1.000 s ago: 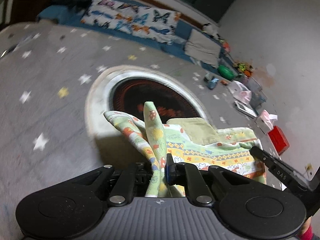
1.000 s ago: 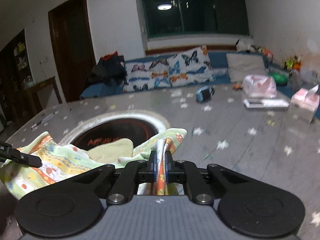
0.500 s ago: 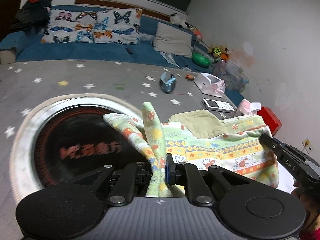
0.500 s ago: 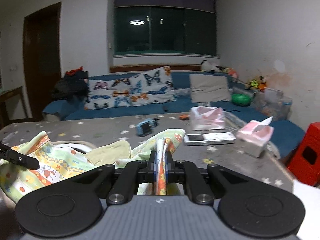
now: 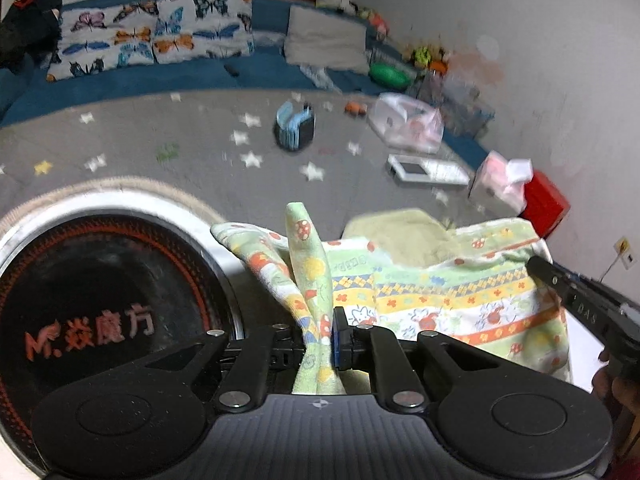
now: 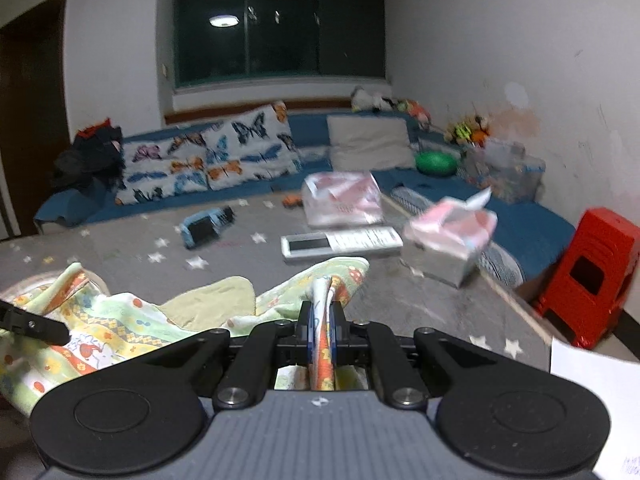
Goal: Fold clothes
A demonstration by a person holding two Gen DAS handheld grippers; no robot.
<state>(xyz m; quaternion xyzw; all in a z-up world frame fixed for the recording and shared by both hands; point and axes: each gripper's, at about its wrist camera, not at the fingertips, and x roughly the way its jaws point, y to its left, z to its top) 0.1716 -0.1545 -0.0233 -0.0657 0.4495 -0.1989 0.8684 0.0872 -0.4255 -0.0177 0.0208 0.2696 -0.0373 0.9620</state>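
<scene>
Here, patterned garment (image 5: 440,296) pinched between both grippers' fingers (image 5: 340,334), stretched across.

The small pale-green cotton garment (image 5: 440,292) (image 6: 120,328) — printed with mushrooms, flowers and orange-and-yellow patterned bands — hangs stretched sideways above the grey star-patterned surface. Its 2 ends are bunched into upright pinched folds; a plain olive-green inner layer shows along the sagging top edge.
</scene>
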